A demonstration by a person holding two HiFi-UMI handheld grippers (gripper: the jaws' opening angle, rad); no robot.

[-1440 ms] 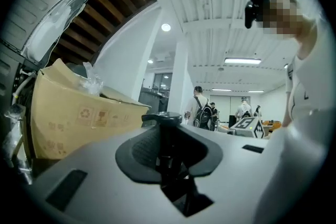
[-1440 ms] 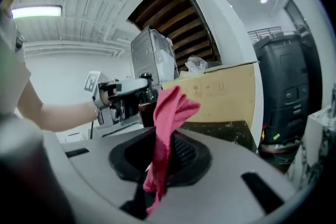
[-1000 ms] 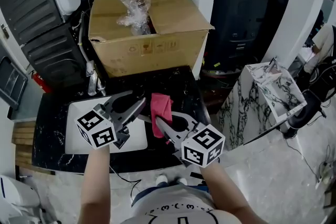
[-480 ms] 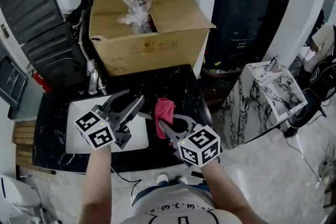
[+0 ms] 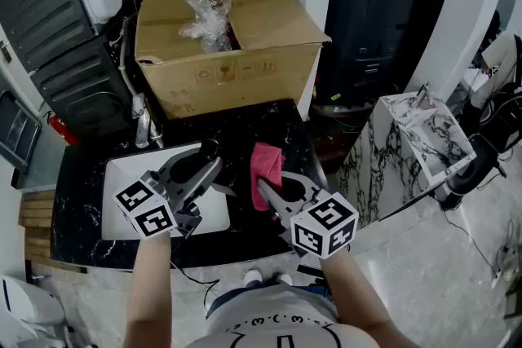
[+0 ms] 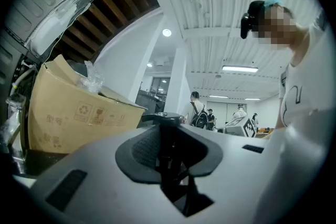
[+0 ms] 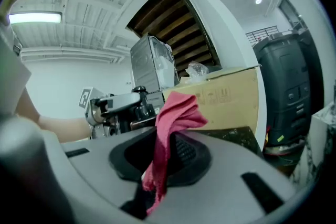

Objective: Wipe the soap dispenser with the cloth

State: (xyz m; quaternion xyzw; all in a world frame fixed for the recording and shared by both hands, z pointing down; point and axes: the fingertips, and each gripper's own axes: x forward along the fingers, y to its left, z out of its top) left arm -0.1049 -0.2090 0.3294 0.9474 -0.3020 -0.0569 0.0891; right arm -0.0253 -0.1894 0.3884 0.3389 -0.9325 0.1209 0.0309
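My left gripper (image 5: 214, 164) is shut on a dark soap dispenser (image 5: 209, 149) and holds it level over the black counter. In the left gripper view the dispenser's black pump head (image 6: 160, 119) sits clamped between the jaws of that gripper (image 6: 167, 136). My right gripper (image 5: 263, 185) is shut on a red cloth (image 5: 267, 163), just right of the dispenser. From the right gripper view the cloth (image 7: 176, 110) stands up out of the jaws of the right gripper (image 7: 163, 152), and the dispenser (image 7: 140, 104) shows a short way beyond to the left, apart from the cloth.
A big cardboard box (image 5: 228, 53) with crumpled plastic wrap (image 5: 204, 12) stands at the back of the counter. A white sink (image 5: 122, 175) lies under the left gripper, with a faucet (image 5: 143, 126) behind it. A marble-patterned stand (image 5: 420, 134) is at the right.
The right gripper with the red cloth has shifted a little to the right and up in the picture. The left gripper and the dispenser have barely moved.
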